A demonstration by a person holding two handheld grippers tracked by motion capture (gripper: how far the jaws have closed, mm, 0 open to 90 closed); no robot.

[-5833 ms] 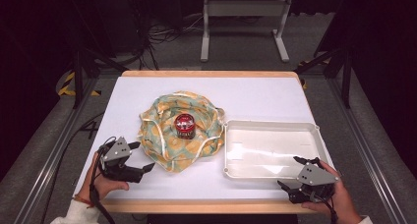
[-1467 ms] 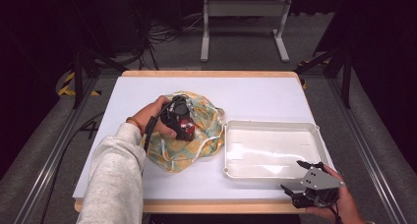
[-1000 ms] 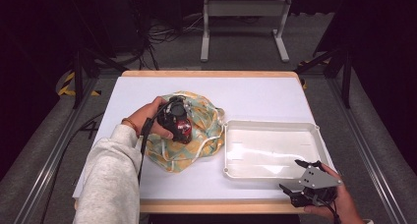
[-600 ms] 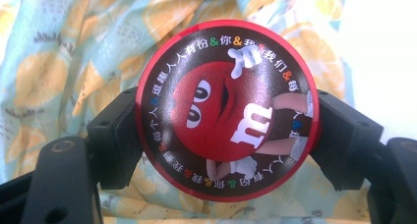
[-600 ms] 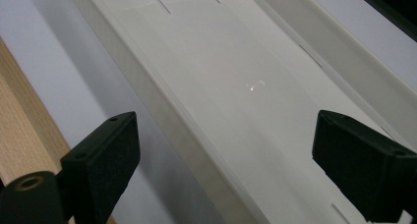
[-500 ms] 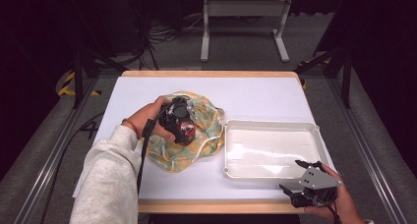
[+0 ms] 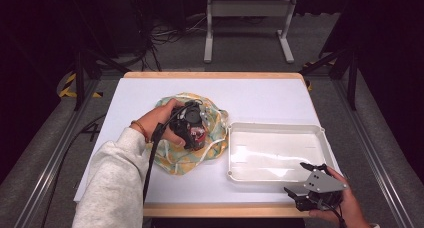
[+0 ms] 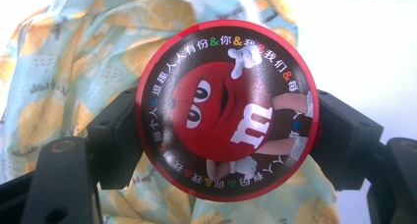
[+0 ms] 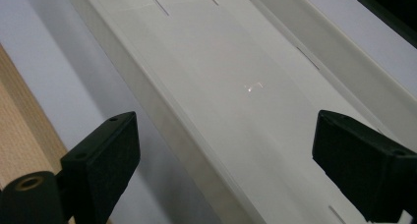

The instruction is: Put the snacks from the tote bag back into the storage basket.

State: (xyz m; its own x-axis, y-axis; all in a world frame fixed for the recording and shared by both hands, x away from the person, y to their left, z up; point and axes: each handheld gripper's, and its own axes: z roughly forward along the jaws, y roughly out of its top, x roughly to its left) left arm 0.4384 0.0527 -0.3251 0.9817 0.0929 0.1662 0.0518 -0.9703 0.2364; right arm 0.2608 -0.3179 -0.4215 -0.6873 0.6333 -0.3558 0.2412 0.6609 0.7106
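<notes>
Since the earliest frame the left gripper (image 7: 192,128) has gone from the near-left table edge out to the middle of the crumpled lemon-print cloth (image 7: 175,160) and now pinches the round red candy tin (image 8: 227,110) by its rim, lifted just clear of the folds. The right gripper (image 7: 305,190) rests spread at the near right, by the empty white plastic tray (image 7: 277,174). The smooth round rim could slip between the pads, or cloth could drag along. The lid shows a red cartoon figure ringed with print.
</notes>
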